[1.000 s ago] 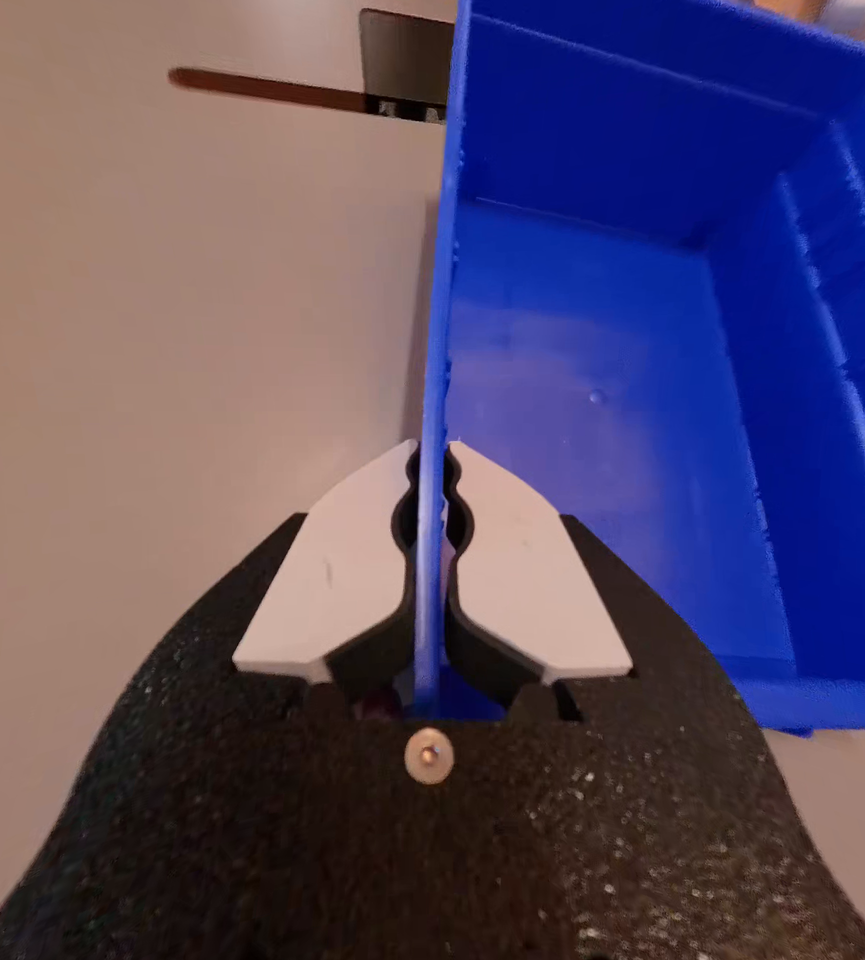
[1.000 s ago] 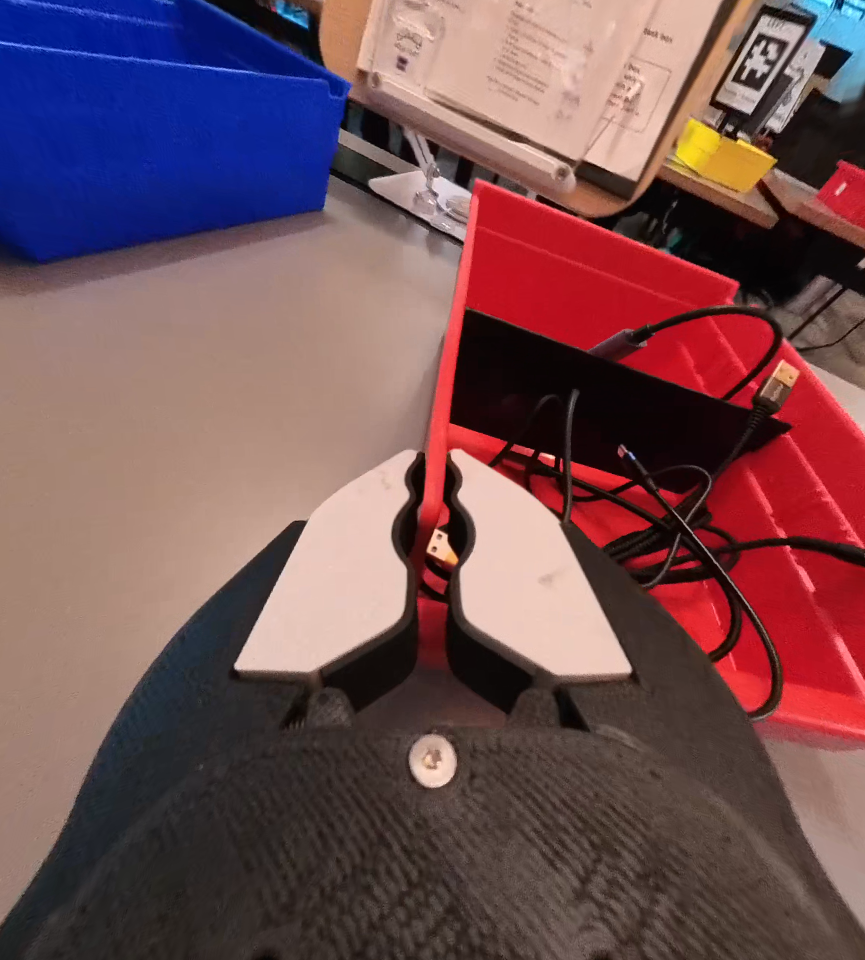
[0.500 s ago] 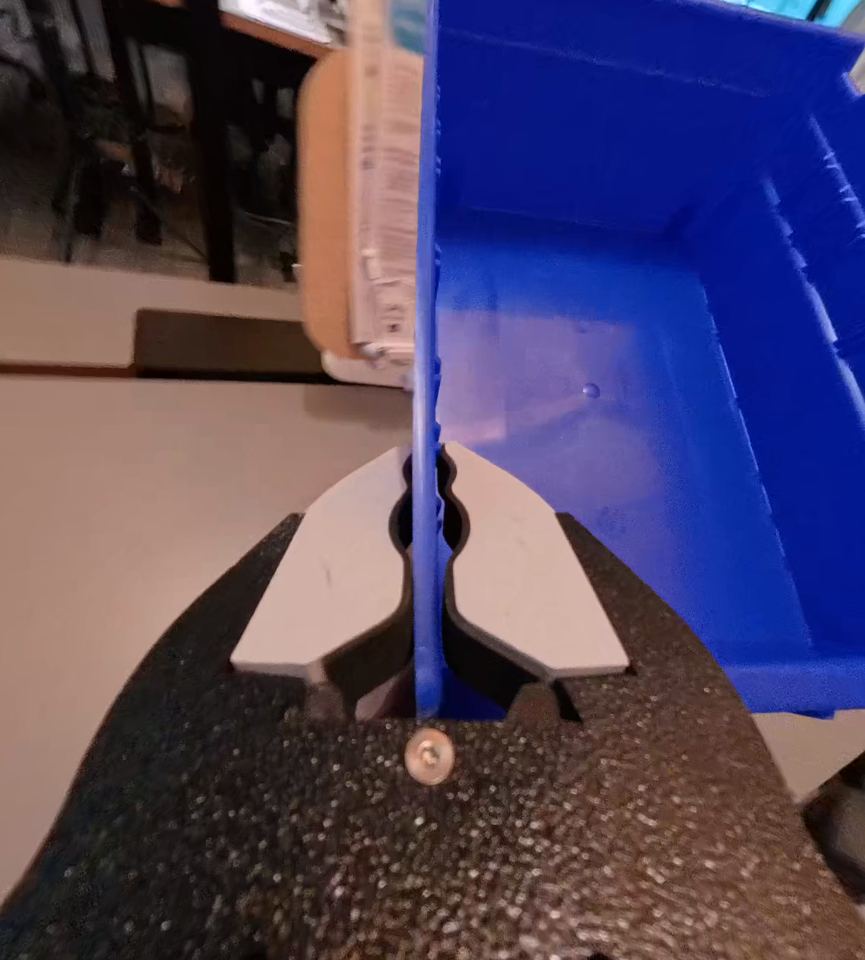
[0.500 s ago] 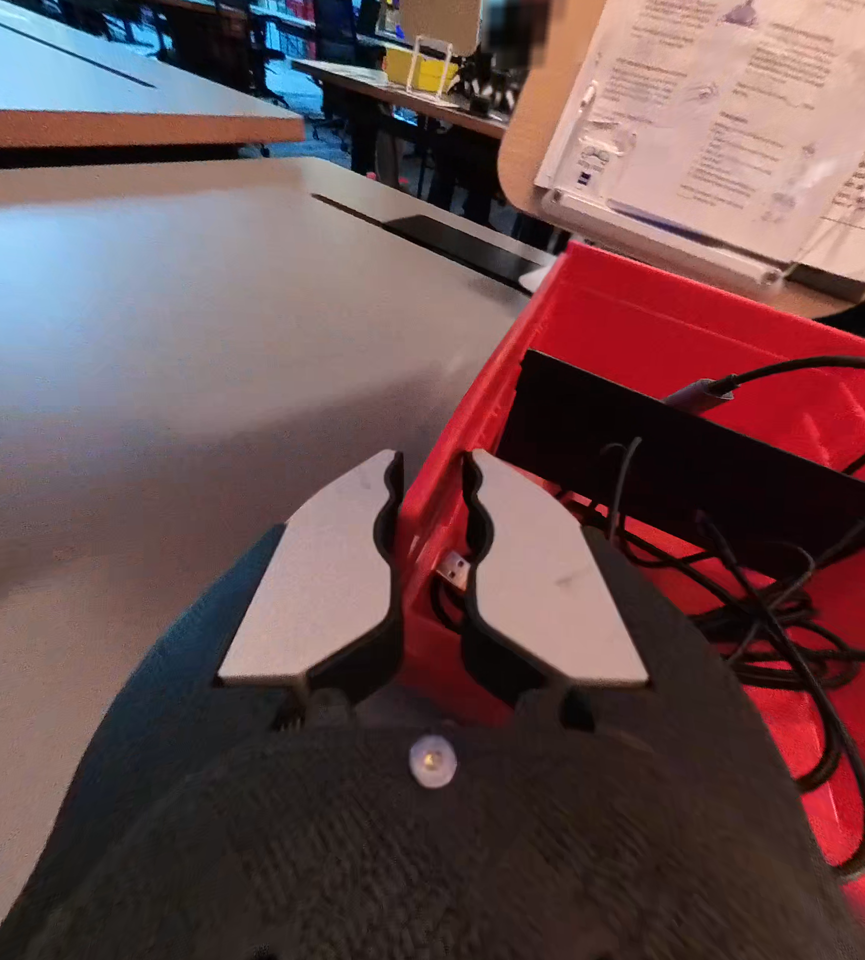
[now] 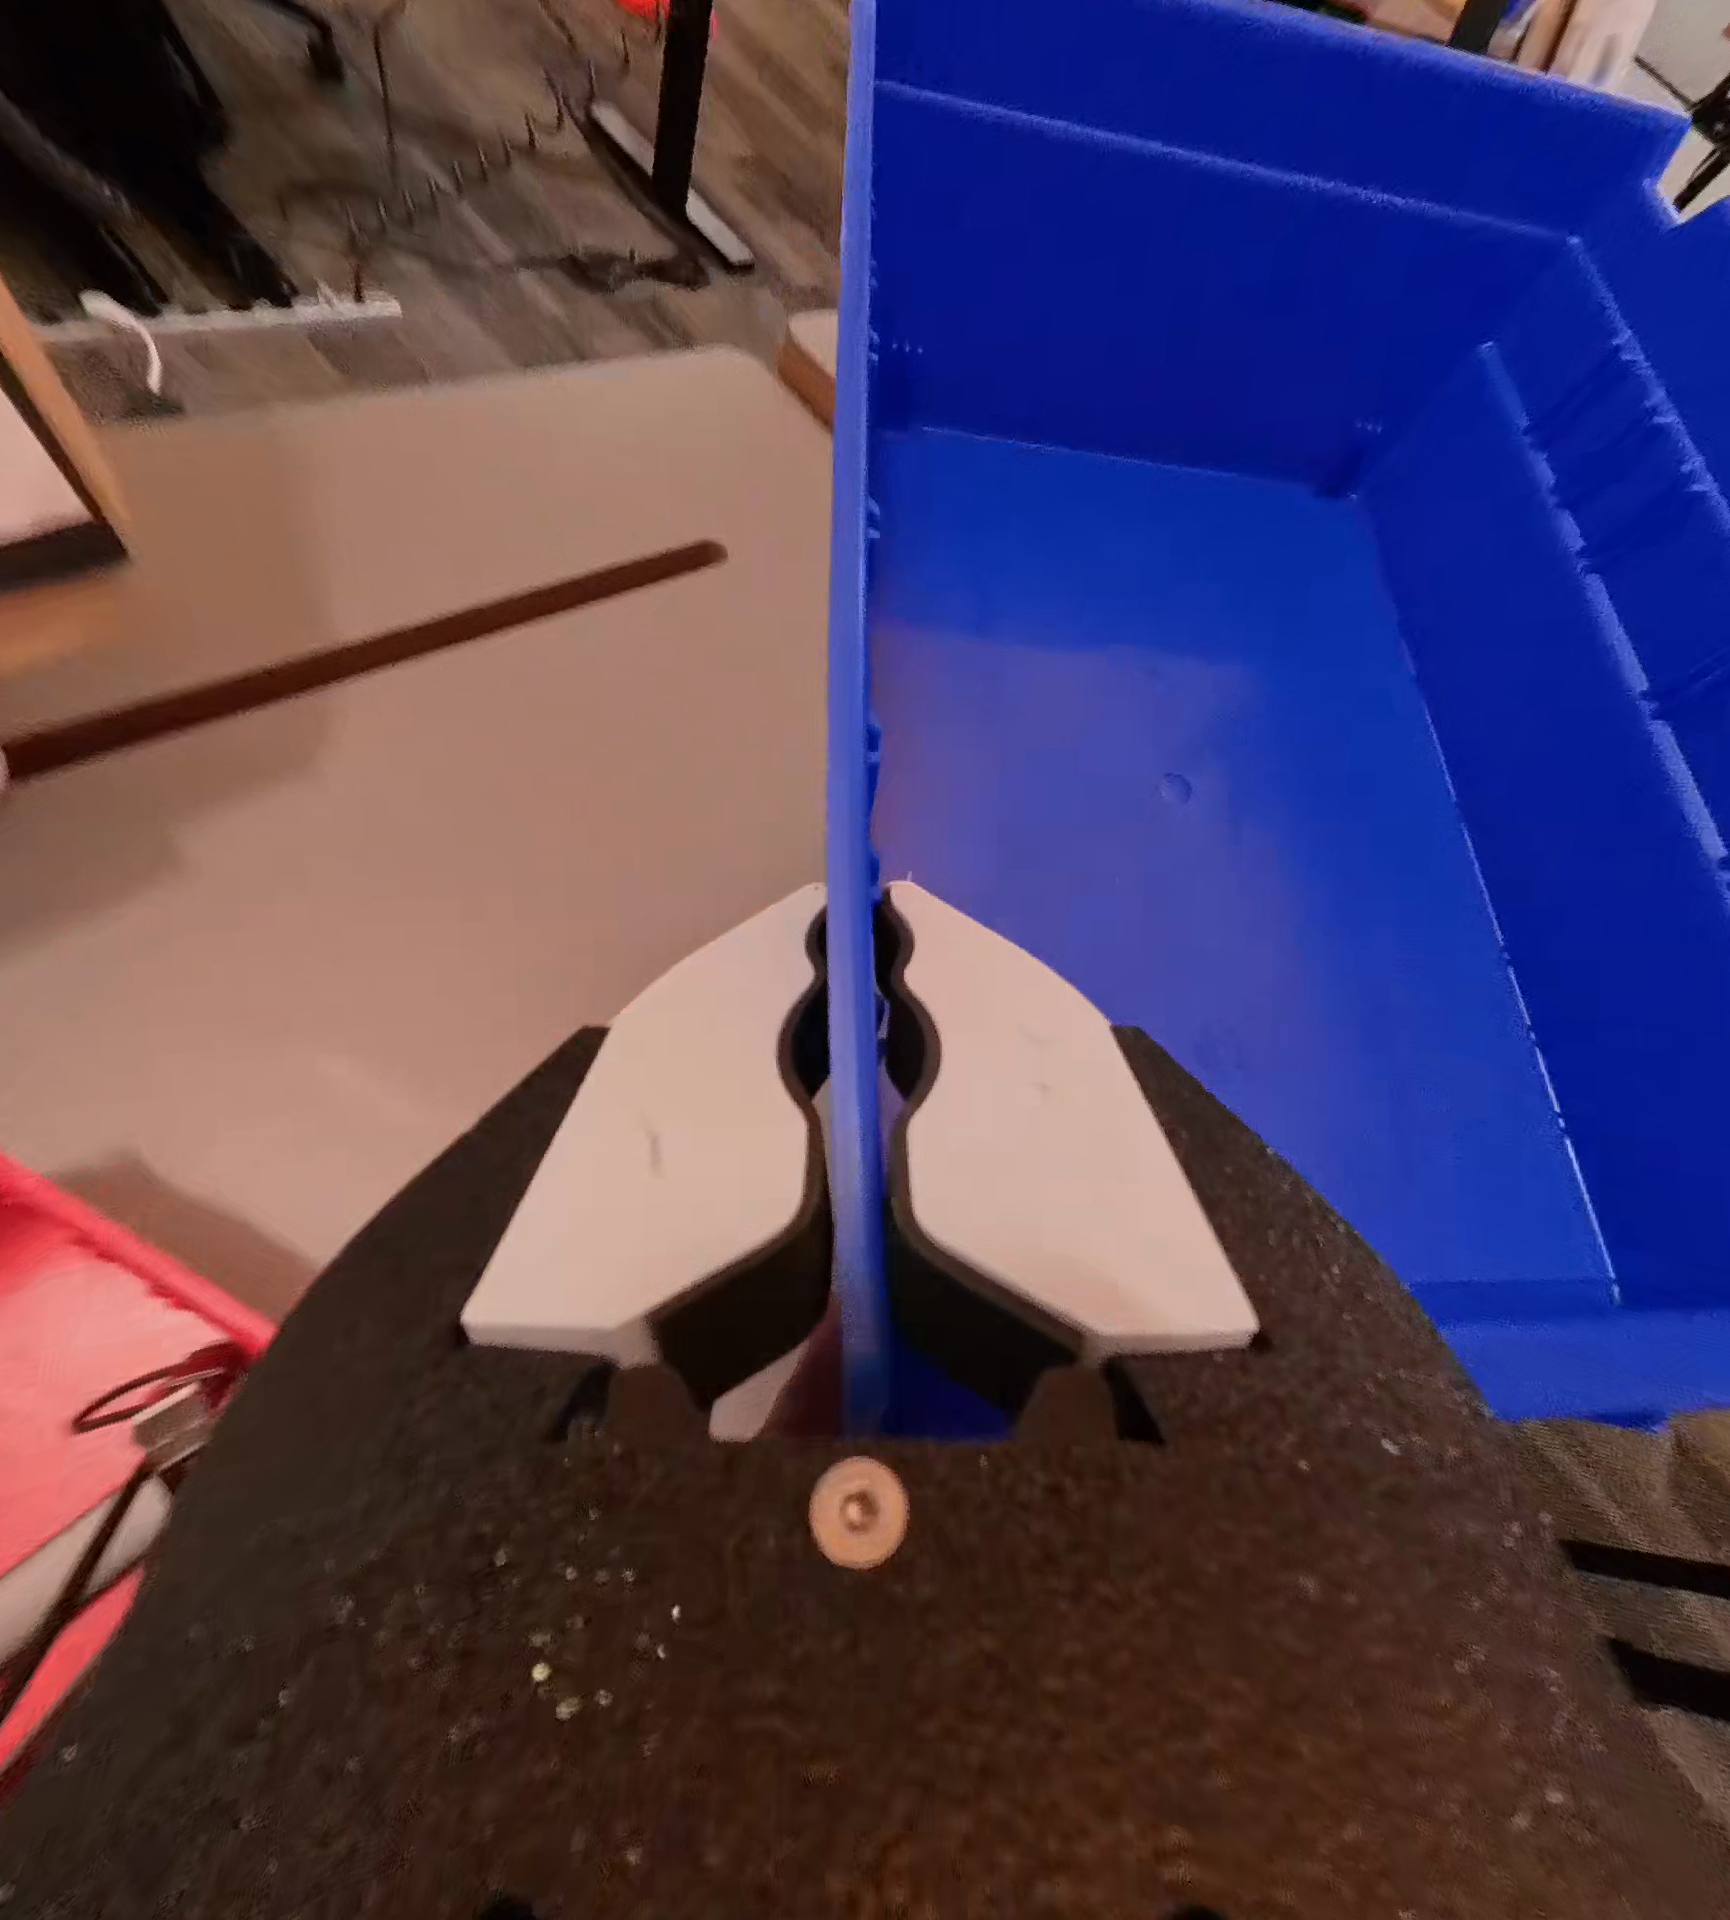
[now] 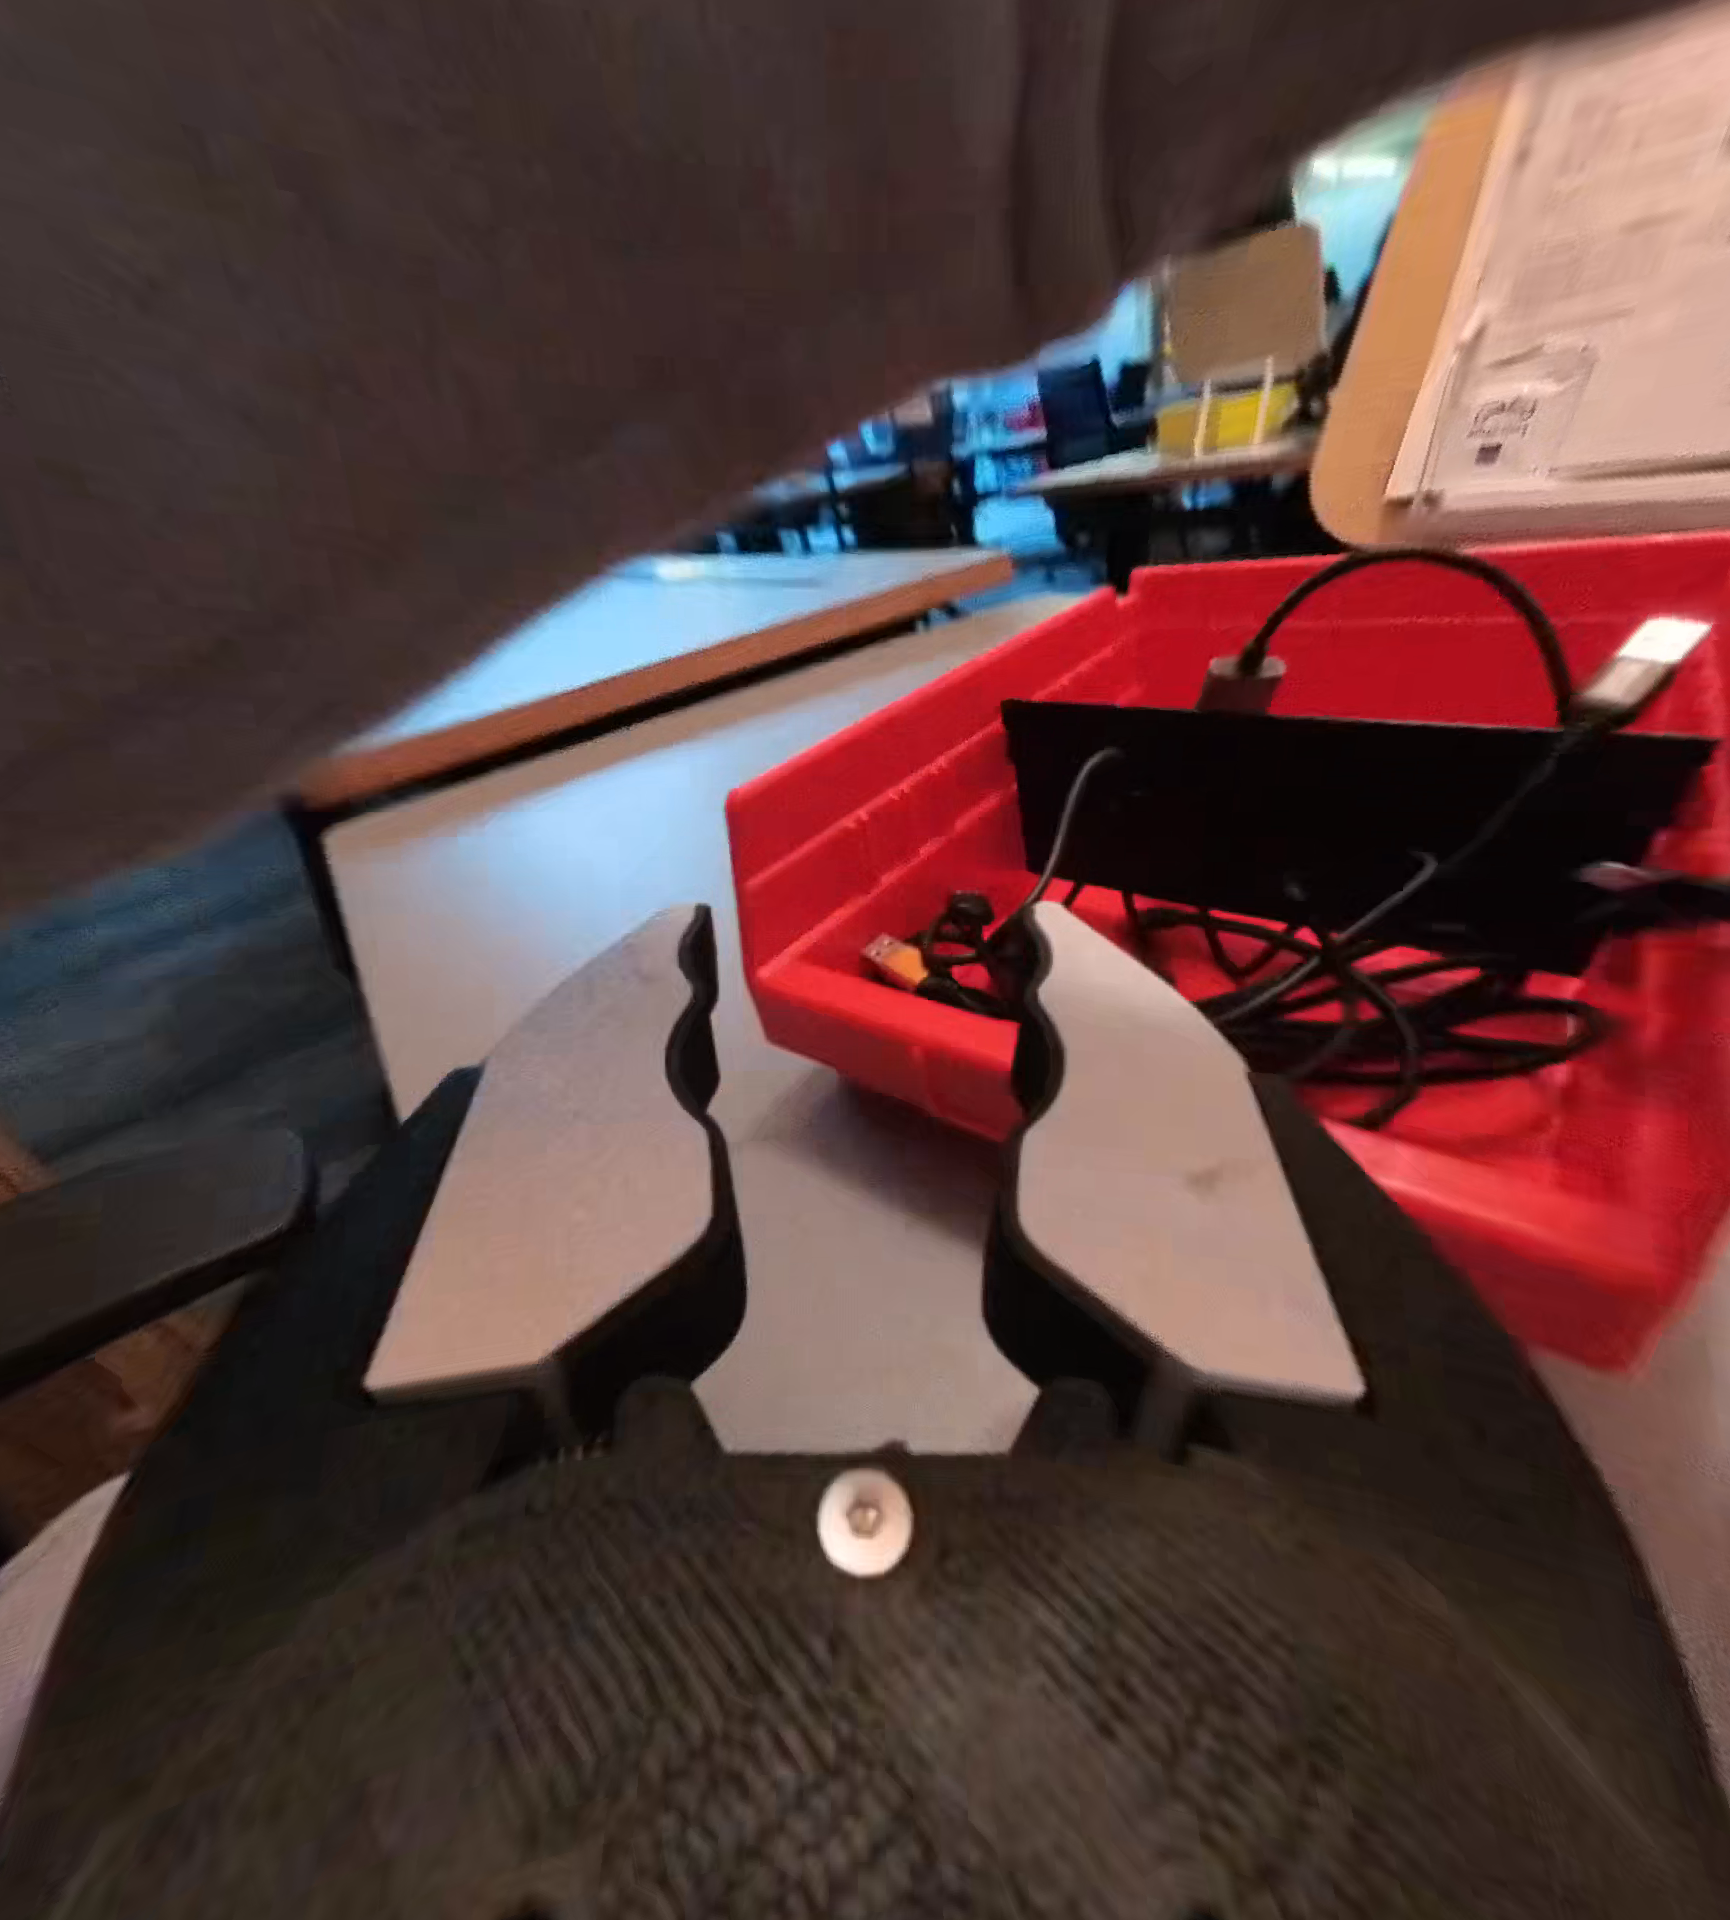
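We see the left gripper with jaws clamped on the side wall of the blue bin; the thin blue wall runs straight up between the two grey fingers toward 12 o'clock. The bin's open inside spreads from 12 to 3 o'clock and shows only bare floor and ribbed walls. The bin's near end hangs past the desk edge, with dark floor visible at 4 o'clock; we cannot tell if the far end rests on the desk. A dark slot crosses the desk at 10 o'clock. A corner of the red bin shows at 8 o'clock, with a black cable loop in it.

In the right wrist view, the right gripper has jaws wide apart, holding nothing, over the grey desk. The red bin sits just beyond the fingertips at 1 to 3 o'clock, close but not touching. Inside it are a black divider standing upright, tangled black cables in front of it, and an orange-tipped plug near the front corner. Dark fabric fills 10 to 12 o'clock, blurred. A clipboard with papers stands at 2 o'clock behind the red bin.
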The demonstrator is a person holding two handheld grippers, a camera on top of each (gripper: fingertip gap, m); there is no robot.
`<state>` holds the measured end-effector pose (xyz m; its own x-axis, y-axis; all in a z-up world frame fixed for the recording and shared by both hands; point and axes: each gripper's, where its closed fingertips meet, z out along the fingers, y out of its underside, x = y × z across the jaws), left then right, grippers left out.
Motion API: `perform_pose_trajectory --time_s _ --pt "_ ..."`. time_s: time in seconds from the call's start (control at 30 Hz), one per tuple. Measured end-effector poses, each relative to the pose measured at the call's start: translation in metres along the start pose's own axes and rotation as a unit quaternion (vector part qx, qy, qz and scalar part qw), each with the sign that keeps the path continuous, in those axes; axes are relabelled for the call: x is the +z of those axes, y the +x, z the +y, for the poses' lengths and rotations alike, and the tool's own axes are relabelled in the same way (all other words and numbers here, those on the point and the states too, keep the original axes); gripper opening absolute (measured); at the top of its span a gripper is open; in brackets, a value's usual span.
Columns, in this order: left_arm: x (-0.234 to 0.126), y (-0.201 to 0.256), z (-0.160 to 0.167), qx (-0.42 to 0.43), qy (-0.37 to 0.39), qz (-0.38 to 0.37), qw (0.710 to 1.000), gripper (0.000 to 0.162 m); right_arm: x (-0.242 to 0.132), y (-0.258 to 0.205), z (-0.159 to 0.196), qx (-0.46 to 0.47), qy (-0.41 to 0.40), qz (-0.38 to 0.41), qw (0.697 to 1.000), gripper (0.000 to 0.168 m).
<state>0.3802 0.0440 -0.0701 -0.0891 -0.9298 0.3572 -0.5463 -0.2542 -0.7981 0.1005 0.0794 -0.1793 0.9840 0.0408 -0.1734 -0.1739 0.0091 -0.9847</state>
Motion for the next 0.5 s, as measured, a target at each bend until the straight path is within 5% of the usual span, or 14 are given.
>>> perform_pose_trajectory --time_s 0.03,0.17,0.3,0.5 --pt "0.014 -0.008 0.008 -0.012 -0.005 -0.004 1.0 0.005 -0.024 0.001 -0.01 0.008 0.039 -0.021 0.999 0.054" --pt "0.065 -0.043 0.047 -0.091 -0.005 -0.053 0.994 0.005 -0.111 0.03 -0.045 -0.014 0.166 -0.057 0.984 0.036" --pt "0.108 -0.061 0.085 -0.13 -0.007 -0.127 0.983 0.005 -0.178 0.114 -0.072 -0.065 0.255 0.123 0.957 0.031" --pt "0.139 -0.067 0.095 -0.058 0.042 -0.221 0.973 0.008 -0.19 0.135 -0.072 -0.064 0.258 0.15 0.952 0.027"
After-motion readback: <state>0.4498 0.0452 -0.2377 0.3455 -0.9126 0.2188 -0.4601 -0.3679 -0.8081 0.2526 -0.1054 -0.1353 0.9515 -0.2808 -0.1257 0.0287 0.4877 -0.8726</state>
